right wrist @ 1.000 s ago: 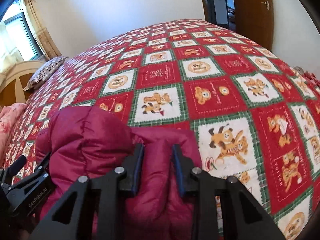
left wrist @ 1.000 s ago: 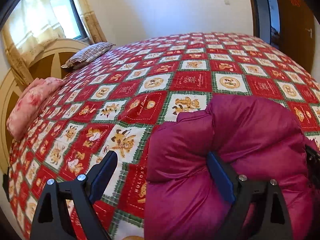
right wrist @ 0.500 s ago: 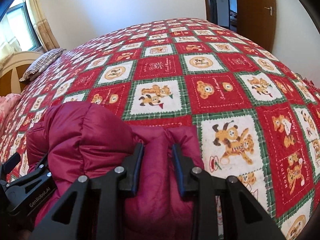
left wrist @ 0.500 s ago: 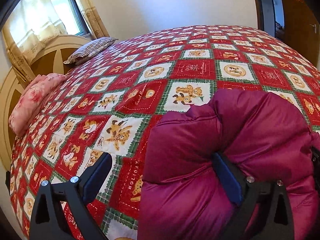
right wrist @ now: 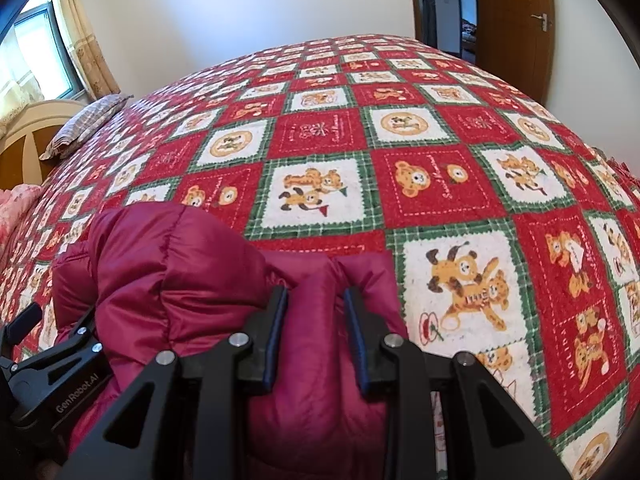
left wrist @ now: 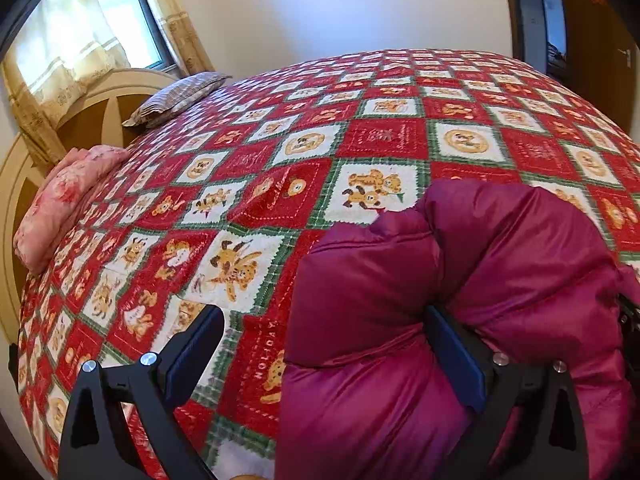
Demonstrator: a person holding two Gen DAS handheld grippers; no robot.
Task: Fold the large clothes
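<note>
A maroon puffer jacket [left wrist: 460, 292] lies bunched on the bed's near side, over a red, white and green teddy-bear quilt [left wrist: 360, 136]. My left gripper [left wrist: 320, 340] is wide open; its right finger [left wrist: 456, 352] presses into the jacket's folds and its left finger [left wrist: 192, 348] hangs over the quilt. My right gripper [right wrist: 316, 320] is shut on a thick fold of the jacket [right wrist: 180, 264]. The left gripper's body [right wrist: 48, 364] shows at the lower left of the right wrist view.
A pink pillow [left wrist: 64, 200] and a striped pillow [left wrist: 176, 96] lie by the wooden headboard [left wrist: 92, 120] at the left. A window with curtains is behind it. A brown door [right wrist: 516, 20] stands at the far right.
Both grippers have risen slightly and tilted, so more of the far quilt shows. The jacket stays bunched in the same hold.
</note>
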